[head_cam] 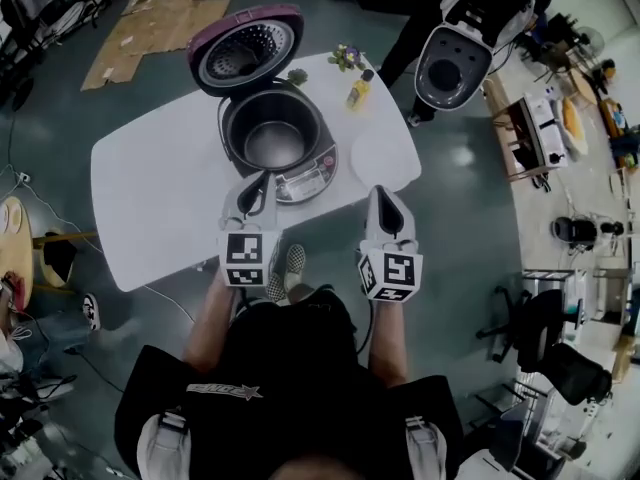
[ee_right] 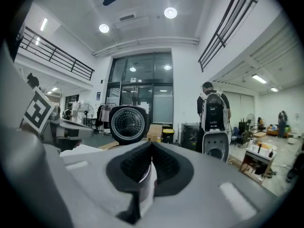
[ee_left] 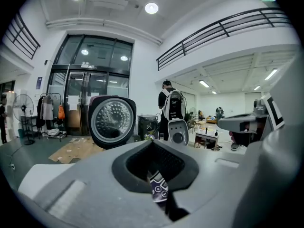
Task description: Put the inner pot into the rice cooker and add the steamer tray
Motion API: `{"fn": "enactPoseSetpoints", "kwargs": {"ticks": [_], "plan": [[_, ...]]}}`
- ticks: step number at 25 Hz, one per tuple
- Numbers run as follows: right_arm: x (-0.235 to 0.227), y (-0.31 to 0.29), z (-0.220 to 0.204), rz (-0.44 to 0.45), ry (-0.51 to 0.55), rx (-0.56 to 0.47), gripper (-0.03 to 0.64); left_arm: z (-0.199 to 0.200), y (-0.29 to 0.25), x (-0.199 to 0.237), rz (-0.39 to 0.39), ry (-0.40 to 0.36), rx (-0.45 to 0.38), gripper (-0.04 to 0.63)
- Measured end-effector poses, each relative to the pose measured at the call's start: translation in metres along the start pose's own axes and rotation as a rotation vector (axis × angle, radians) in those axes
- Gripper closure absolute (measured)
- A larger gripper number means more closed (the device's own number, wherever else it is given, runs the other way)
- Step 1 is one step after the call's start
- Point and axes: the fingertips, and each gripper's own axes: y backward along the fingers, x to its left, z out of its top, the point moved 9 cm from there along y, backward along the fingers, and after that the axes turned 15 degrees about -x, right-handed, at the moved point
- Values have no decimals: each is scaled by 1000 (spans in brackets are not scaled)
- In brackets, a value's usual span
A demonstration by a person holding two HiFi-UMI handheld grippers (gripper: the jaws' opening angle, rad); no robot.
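Observation:
The rice cooker [head_cam: 275, 133] stands open on the white table [head_cam: 150, 188], its purple-rimmed lid [head_cam: 245, 48] tipped back. Shiny metal shows in its cavity; I cannot tell whether that is the inner pot. A pale round shape [head_cam: 372, 156] lies on the table right of the cooker, hard to tell from the tabletop. My left gripper [head_cam: 260, 180] is shut and empty, its tip just in front of the cooker's control panel. My right gripper [head_cam: 381, 193] is shut and empty at the table's near right edge. The lid [ee_left: 111, 120] rises beyond the left gripper [ee_left: 152, 140], and the lid [ee_right: 127, 122] shows beyond the right gripper [ee_right: 151, 144].
A yellow bottle [head_cam: 359, 90] and a small plant [head_cam: 347, 58] stand at the table's far right corner. A person with a large white device [head_cam: 455, 58] stands beyond that corner. Cardboard sheets [head_cam: 150, 28] lie on the floor at the far left.

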Motion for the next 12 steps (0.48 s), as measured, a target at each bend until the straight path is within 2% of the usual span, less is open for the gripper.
{"fn": "enactPoseSetpoints", "kwargs": {"ticks": [12], "plan": [[-50,70,0,-169,17,17,611,-3,-12,-79,-180,19,-6,584]]}}
